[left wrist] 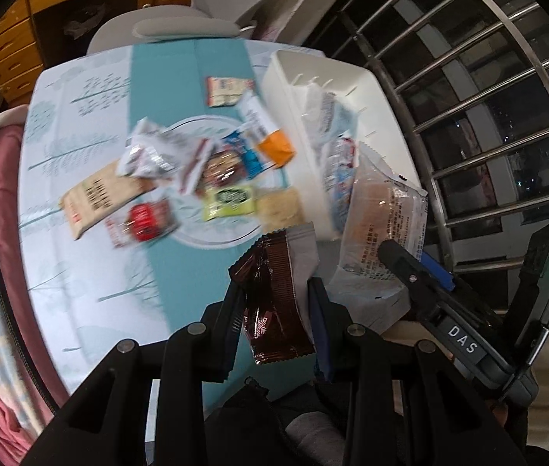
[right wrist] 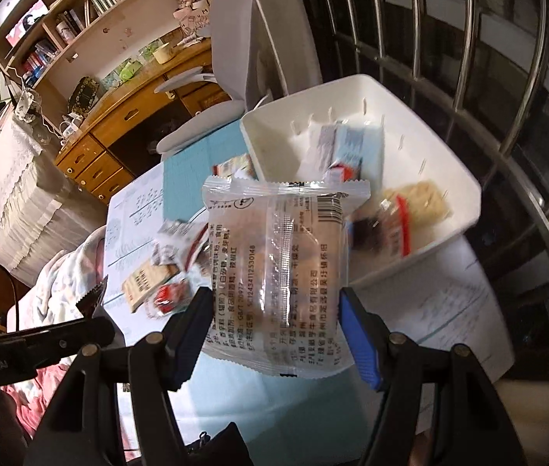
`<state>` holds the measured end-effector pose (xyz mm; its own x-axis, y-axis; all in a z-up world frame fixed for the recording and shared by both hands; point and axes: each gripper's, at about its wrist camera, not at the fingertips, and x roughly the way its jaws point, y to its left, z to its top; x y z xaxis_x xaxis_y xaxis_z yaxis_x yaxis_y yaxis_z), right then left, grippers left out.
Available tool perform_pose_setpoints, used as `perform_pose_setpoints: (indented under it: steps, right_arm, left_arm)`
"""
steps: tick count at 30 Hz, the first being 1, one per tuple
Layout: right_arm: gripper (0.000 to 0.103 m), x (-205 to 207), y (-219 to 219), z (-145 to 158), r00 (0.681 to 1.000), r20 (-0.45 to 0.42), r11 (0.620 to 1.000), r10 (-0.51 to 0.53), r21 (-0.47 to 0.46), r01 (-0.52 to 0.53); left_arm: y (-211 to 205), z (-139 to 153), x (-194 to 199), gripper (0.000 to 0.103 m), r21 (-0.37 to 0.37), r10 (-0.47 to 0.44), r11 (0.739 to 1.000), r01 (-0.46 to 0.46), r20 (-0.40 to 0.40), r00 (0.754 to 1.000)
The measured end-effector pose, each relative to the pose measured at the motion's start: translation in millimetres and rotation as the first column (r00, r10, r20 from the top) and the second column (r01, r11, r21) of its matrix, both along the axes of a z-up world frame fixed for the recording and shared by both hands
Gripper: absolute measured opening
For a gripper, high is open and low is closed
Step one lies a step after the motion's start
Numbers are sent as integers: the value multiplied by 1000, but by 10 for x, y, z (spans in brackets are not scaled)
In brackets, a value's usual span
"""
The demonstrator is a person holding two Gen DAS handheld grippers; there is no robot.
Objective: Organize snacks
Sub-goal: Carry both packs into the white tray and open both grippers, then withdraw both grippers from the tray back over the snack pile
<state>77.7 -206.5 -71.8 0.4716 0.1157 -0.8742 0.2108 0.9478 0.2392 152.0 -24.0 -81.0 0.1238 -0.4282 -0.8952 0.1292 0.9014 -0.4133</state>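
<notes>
Above the table point(left wrist: 80, 272) | left hand-held gripper point(left wrist: 274, 306) clamps brown packet point(left wrist: 274, 303) | right hand-held gripper point(right wrist: 274, 318) clamps clear packet point(right wrist: 274, 272)

We hold the left hand-held gripper point(left wrist: 274, 299) tilted steeply downward above the table's near edge, its black jaws narrowly set and pinching a brown snack packet point(left wrist: 274, 295). Our right hand-held gripper point(right wrist: 274, 322), beside it and angled likewise, clamps a clear wrapped snack point(right wrist: 278, 272) between wider-set jaws.
</notes>
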Motion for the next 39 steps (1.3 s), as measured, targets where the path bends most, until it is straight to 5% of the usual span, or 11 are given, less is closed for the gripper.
perform_pose_setpoints:
  steps: [14, 23, 26, 29, 39]
  right_arm:
    - [66, 291, -914, 95, 994, 63, 989, 89, -124, -81]
    - [66, 519, -1147, 59, 987, 77, 982, 140, -138, -128]
    - [68, 542, -1187, 8, 988, 67, 985, 139, -110, -132]
    - [71, 553, -1178, 5, 987, 67, 984, 147, -108, -139]
    - [73, 484, -988, -127, 987, 23, 986, 161, -48, -160]
  left_arm:
    - [-1116, -1, 447, 31, -54, 26, 998, -23, 63, 998]
    - [-1436, -78, 686, 32, -71, 50, 997, -43, 93, 994]
    - [-1448, -125, 709, 43, -69, 67, 996, -61, 84, 994]
    - [-1405, -176, 673, 67, -71, 90, 994, -85, 74, 993]
    - [-1185, -210, 474, 68, -23, 131, 991, -129, 75, 989]
